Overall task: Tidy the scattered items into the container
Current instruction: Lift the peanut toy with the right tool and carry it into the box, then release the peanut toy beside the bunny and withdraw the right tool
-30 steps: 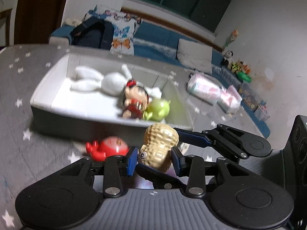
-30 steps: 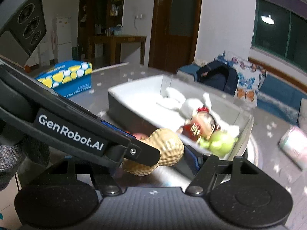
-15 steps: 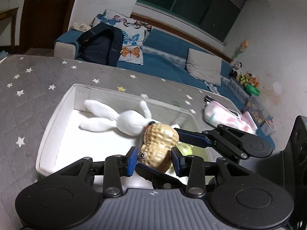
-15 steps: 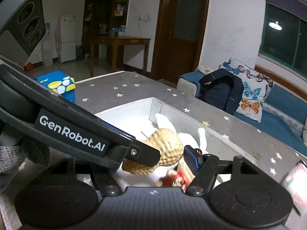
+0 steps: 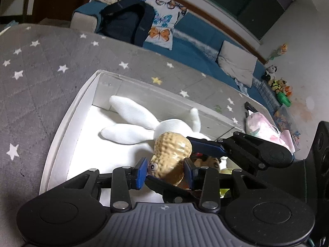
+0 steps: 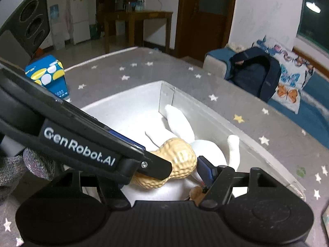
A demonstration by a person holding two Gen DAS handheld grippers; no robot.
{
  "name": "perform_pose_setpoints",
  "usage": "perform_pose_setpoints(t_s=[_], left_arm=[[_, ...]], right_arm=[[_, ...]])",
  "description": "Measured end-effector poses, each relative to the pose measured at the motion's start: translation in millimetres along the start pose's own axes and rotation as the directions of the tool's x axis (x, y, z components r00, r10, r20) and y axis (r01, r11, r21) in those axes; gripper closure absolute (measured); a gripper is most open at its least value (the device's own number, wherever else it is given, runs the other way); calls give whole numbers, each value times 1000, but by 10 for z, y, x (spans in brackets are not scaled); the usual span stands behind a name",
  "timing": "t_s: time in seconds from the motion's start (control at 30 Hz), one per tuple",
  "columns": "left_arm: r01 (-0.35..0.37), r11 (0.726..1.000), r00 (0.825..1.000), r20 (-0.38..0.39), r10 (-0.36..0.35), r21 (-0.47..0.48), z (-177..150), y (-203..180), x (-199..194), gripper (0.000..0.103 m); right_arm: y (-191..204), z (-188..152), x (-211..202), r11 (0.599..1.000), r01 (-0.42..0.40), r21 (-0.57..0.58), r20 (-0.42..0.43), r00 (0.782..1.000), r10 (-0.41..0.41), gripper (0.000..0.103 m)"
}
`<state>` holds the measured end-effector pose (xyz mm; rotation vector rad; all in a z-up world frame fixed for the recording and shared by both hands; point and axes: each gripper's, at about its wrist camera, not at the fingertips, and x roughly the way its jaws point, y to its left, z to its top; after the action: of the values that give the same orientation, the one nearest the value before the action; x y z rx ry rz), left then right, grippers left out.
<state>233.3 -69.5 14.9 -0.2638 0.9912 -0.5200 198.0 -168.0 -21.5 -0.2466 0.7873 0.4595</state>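
Note:
A tan peanut toy [image 5: 170, 154] with a googly eye is held over the white box [image 5: 70, 111]. My left gripper [image 5: 165, 171] is shut on its lower end, and my right gripper [image 5: 185, 144] grips its upper end from the right. In the right wrist view the peanut [image 6: 176, 160] sits between my right gripper [image 6: 181, 164] fingers, with the left gripper's body crossing in front. A white plush rabbit [image 5: 144, 123] lies in the box, and it also shows in the right wrist view [image 6: 205, 144]. A small doll [image 5: 207, 160] and a green toy lie under the grippers, mostly hidden.
The box stands on a grey star-patterned table [image 5: 41, 65]. A pink-white packet [image 5: 265, 127] lies at the table's right end. A blue tissue box [image 6: 49, 76] stands at the left. A sofa with a dark backpack [image 5: 127, 22] lies beyond the far edge.
Both grippers have carried the peanut forward from in front of the box's near wall to above its inside. The red crab toy has dropped out of view.

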Motion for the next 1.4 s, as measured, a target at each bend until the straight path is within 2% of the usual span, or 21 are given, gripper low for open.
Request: perform_pose_setpoints(t_s=[0.43, 0.93, 1.1, 1.17, 1.4], left_arm=[[-31, 999, 998, -59, 29, -32, -3, 98, 185, 62], [-62, 998, 998, -16, 61, -33, 11, 124, 75, 62], [-61, 997, 998, -10, 61, -40, 0, 141, 49, 62], [-59, 997, 998, -5, 59, -43, -2, 143, 31, 62], [-52, 997, 999, 3, 52, -50, -2, 152, -3, 62]], right_arm=[[75, 67, 193, 998, -2, -57, -86, 996, -3, 34], [92, 57, 221, 997, -4, -71, -102, 995, -4, 33], [95, 55, 218, 997, -8, -75, -102, 995, 0, 30], [94, 57, 215, 997, -11, -74, -100, 995, 4, 26], [123, 58, 231, 997, -1, -82, -99, 995, -7, 25]])
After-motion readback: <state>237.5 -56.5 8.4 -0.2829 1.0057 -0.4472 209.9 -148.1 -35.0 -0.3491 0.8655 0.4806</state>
